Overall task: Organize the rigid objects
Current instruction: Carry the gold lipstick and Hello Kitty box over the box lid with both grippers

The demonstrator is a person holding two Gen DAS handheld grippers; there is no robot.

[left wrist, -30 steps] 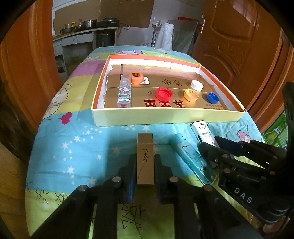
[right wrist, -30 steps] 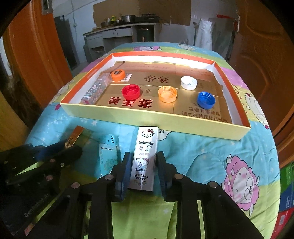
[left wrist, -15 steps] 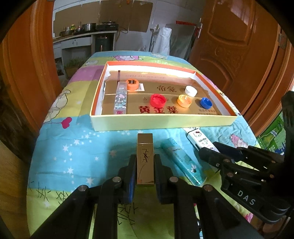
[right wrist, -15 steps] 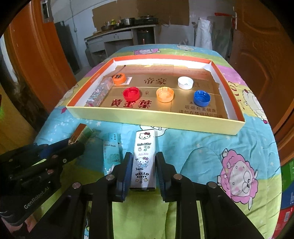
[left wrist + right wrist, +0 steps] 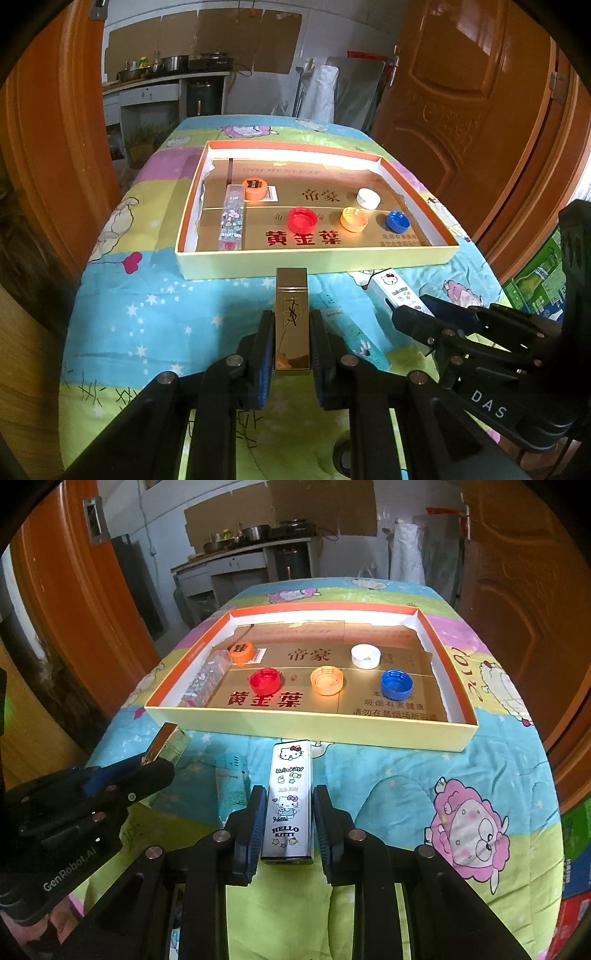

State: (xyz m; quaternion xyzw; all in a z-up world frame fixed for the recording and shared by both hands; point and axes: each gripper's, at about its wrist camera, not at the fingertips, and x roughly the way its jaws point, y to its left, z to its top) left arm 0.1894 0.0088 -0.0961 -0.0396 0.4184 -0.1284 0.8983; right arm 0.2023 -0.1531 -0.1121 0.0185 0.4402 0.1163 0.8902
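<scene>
My left gripper (image 5: 291,319) is shut on a gold box (image 5: 291,291) and holds it above the cloth, pointing at the tray. Its fingers (image 5: 147,771) and the gold box (image 5: 168,742) also show at the left of the right wrist view. My right gripper (image 5: 289,795) is shut on a white Hello Kitty box (image 5: 291,764), also lifted. That white box (image 5: 391,291) appears in the left wrist view too. A teal box (image 5: 351,338) lies on the cloth between the two grippers, partly hidden (image 5: 231,779).
A shallow cardboard tray (image 5: 314,262) lies ahead. It holds a clear patterned box (image 5: 232,218) and red (image 5: 302,219), orange (image 5: 354,219), blue (image 5: 398,220) and white (image 5: 368,198) caps, plus another orange cap (image 5: 255,187). Wooden doors flank the cloth-covered table.
Both grippers keep their boxes. The right one has risen and drawn back a little with the Hello Kitty box, and the tray now looks farther off in both views.
</scene>
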